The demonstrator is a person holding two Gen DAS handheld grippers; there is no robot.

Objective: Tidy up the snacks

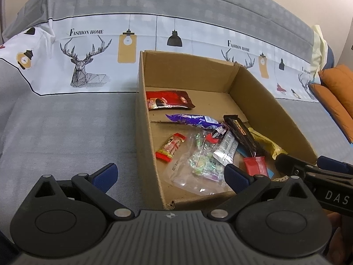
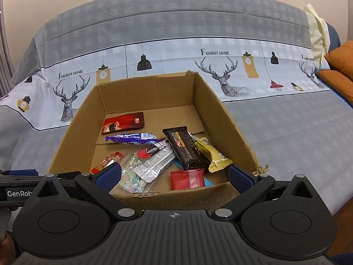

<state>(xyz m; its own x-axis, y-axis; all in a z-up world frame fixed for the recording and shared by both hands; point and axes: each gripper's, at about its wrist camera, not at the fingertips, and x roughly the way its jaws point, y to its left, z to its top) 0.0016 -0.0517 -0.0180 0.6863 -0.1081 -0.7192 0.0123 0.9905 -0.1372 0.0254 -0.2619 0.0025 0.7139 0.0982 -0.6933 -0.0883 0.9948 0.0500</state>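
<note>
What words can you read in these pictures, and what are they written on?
"FASHION HOME": printed on the bedsheet, repeated beside the deer drawings.
"DAS", cut off: on the right gripper, seen from the left wrist view.
"GenRob", cut off: on the left gripper, seen from the right wrist view.
"Alpenliebe", roughly: on the purple candy wrapper.
"NESCAFE", partly hidden: on the coffee stick.
Print on the black bar, red pouch and silver packet is too blurred to read.

Open cardboard box (image 2: 222, 119) on a grey bedspread, holding loose snacks: dark red sachet (image 2: 123, 122) flat near the back, purple candy wrapper (image 2: 132, 138) in front of it, black bar (image 2: 184, 149) overlapping a gold packet (image 2: 215, 156), silver stick pack (image 2: 154, 163), clear bag (image 2: 132, 174), red packet (image 2: 187, 178) nearest the front wall.
</note>
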